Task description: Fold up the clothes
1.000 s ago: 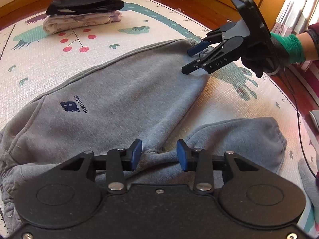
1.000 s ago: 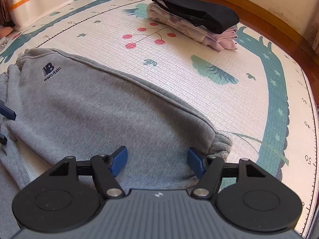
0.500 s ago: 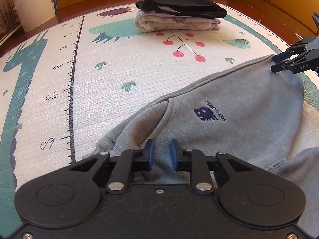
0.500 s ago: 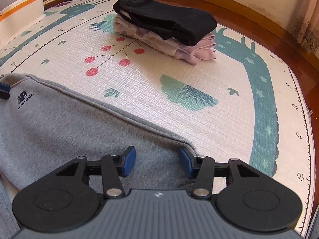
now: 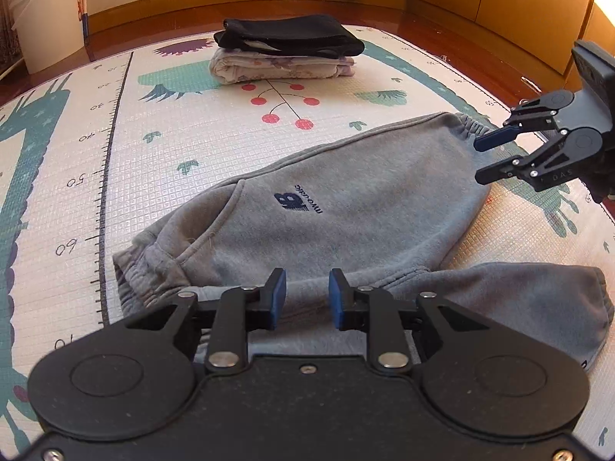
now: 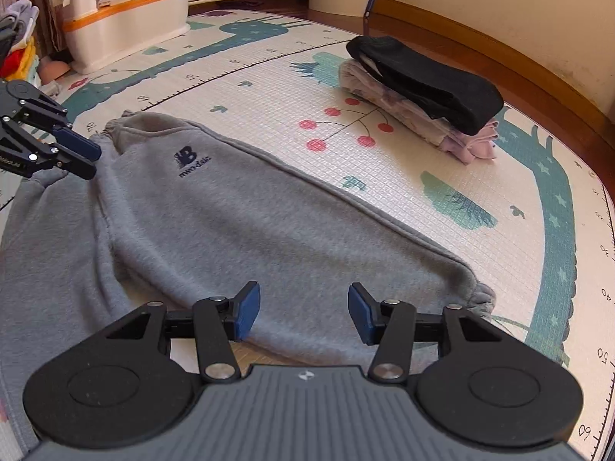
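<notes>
Grey sweatpants (image 5: 346, 207) are spread on a patterned play mat (image 5: 173, 146), one leg folded over the other, with the elastic waistband toward the mat's numbered ruler edge. The left gripper (image 5: 303, 299) is held with its jaws apart just above the waist end, and the right gripper (image 6: 303, 315) is likewise released, empty, over the cuff end. A stack of folded clothes (image 5: 284, 53) is seen near the mat's far edge.

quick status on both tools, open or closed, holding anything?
Left tool: open, holding nothing, poised over the grey fleece sweatpants.
Right tool: open, holding nothing, near the sweatpants' cuff end.
</notes>
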A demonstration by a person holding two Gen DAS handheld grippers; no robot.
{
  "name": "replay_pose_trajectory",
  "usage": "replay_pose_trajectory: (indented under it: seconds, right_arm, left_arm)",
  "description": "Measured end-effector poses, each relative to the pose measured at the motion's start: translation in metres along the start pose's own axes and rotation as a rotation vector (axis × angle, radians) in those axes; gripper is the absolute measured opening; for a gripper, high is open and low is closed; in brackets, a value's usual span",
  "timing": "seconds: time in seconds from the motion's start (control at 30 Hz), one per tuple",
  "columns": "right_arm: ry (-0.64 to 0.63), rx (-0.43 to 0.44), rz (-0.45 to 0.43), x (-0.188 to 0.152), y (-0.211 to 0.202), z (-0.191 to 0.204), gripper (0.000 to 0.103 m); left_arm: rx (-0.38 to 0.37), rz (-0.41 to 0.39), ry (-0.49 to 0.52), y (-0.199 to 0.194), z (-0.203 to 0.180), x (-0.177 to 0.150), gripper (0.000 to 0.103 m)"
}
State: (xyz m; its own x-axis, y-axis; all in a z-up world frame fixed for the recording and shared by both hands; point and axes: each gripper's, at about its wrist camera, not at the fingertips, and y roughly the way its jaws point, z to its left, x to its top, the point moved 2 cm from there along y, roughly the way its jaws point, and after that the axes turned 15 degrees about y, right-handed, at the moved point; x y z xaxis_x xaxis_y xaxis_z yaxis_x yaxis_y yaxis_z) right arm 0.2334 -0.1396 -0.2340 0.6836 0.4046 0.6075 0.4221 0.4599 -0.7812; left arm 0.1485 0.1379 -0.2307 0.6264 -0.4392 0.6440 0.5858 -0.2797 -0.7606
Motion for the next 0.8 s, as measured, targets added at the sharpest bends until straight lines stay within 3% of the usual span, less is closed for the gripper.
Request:
replay_pose_trajectory:
  seconds: [0.2, 0.3, 0.47, 0.6, 0.7, 0.77, 0.8]
  right_arm:
    - [-0.118, 0.147, 0.039, -0.048, -0.051, 0.056, 0.050]
    - [-0.192, 0.127, 0.069, -0.075, -0.056, 0.075, 0.047]
    - [0.069, 0.026, 0.108, -0.091, -0.066, 0.036, 0.050]
    - [0.253, -0.013, 0.150, -0.102, -0.076, 0.005, 0.061]
    - [0.297, -0.008, 0.194, -0.118, -0.078, 0.003, 0.063]
    - [0.318, 0.005, 0.212, -0.127, -0.081, 0.004, 0.062]
    - [0.342, 0.019, 0.234, -0.132, -0.079, 0.003, 0.049]
  left_arm:
    - [-0.021, 0.038, 0.064, -0.036, -0.012, -0.038, 0.021]
    - [-0.066, 0.037, 0.080, -0.036, -0.029, -0.049, 0.021]
    - [-0.124, 0.013, 0.135, -0.033, -0.056, -0.046, 0.021]
    - [-0.159, 0.007, 0.179, -0.028, -0.072, -0.047, 0.021]
    - [-0.169, 0.012, 0.180, -0.022, -0.077, -0.048, 0.021]
    - [-0.178, 0.002, 0.166, -0.022, -0.078, -0.044, 0.021]
    - [-0.176, 0.027, 0.165, -0.020, -0.077, -0.046, 0.021]
